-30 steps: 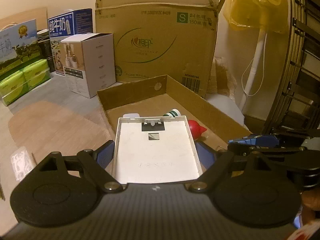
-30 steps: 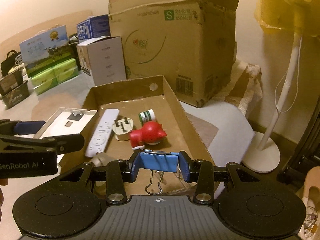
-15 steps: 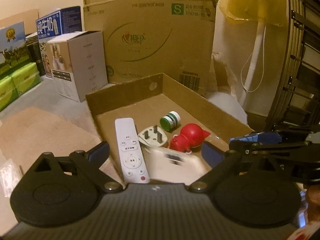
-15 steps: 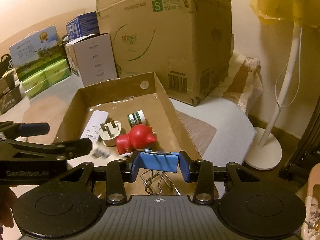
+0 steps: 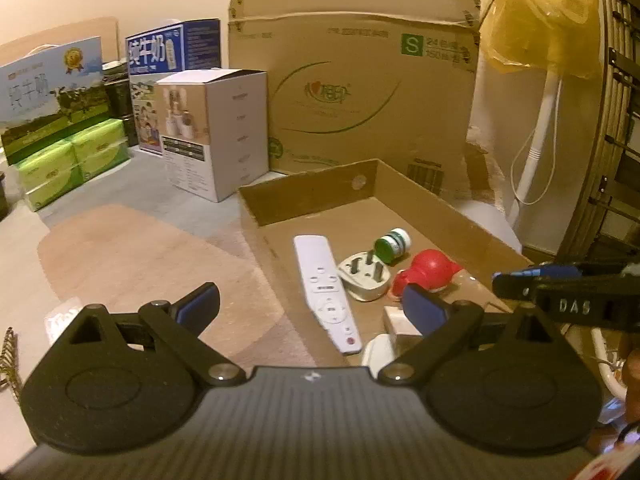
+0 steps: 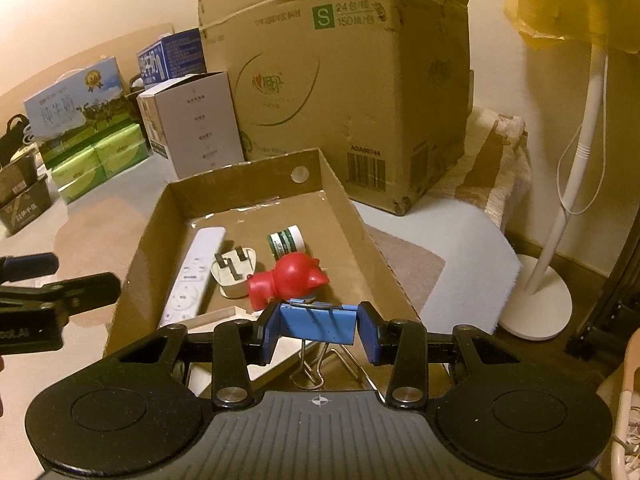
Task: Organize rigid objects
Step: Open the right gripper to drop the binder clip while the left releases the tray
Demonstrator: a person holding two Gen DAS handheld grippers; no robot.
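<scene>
Left gripper point(image 5: 310, 304): jaws spread wide, nothing between the blue pads; lower centre of the left wrist view, over the near left corner of the tray.

Right gripper point(image 6: 318, 330): narrow opening, pads clamped on a blue binder clip point(image 6: 317, 325), its wire handles hanging below; lower centre of the right wrist view, above the tray's near end.

Cardboard tray point(image 6: 344, 204): shallow, open-topped, centre of both views. Contents:
- white remote control point(image 6: 193, 276), lying lengthwise along the left side;
- white three-pin plug point(image 6: 234, 272), prongs up, just beside the remote;
- red cat-shaped toy point(image 6: 290, 280), on its side, touching the plug;
- small green-and-white jar point(image 6: 286, 240), on its side, behind the toy;
- white flat panel point(image 6: 224, 316), at the near end, largely hidden by the gripper.

Surroundings: large cardboard carton point(image 6: 340, 80) behind the tray; white product box point(image 6: 192, 124) at upper left; white fan stand point(image 6: 560, 240) at right.
</scene>
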